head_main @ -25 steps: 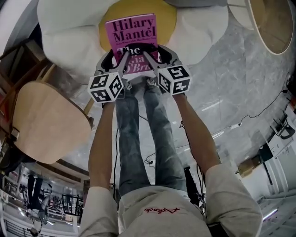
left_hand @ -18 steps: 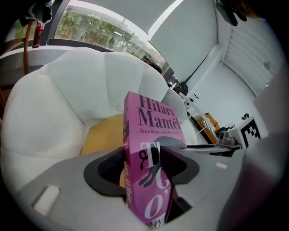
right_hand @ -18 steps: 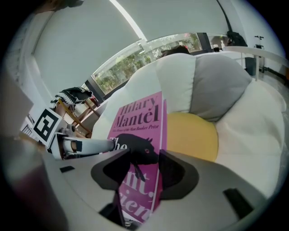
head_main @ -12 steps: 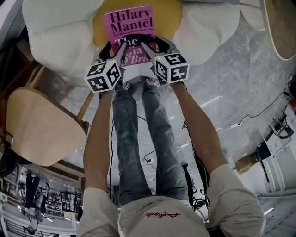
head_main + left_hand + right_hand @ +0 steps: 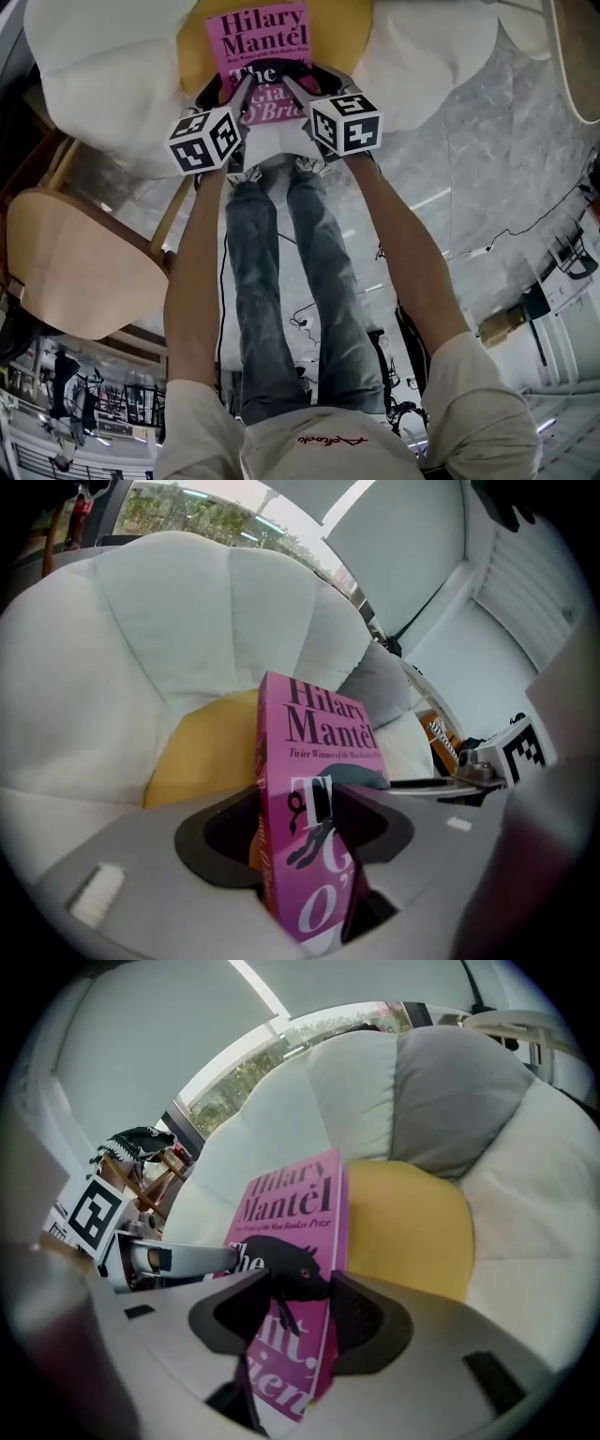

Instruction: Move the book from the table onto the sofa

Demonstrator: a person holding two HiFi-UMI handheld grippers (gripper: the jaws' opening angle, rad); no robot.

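A pink paperback book point(image 5: 256, 42) is held cover up between both grippers over the yellow centre point(image 5: 192, 52) of a white flower-shaped sofa point(image 5: 103, 89). My left gripper point(image 5: 236, 92) is shut on the book's lower left edge, my right gripper point(image 5: 293, 89) on its lower right edge. In the left gripper view the book point(image 5: 319, 752) stands clamped in the left gripper point(image 5: 302, 829), with the yellow cushion point(image 5: 202, 747) behind it. In the right gripper view the book point(image 5: 292, 1208) sits in the right gripper point(image 5: 298, 1314). Whether the book touches the cushion I cannot tell.
A light wooden chair point(image 5: 70, 267) stands at the left beside the sofa. A round wooden tabletop point(image 5: 579, 56) shows at the upper right. The person's legs point(image 5: 281, 272) stand on the marble floor, where cables point(image 5: 525, 225) run at the right.
Both grippers have sunk together with the book toward the sofa's yellow centre. The book now sits higher in the head view and the sofa looks nearer.
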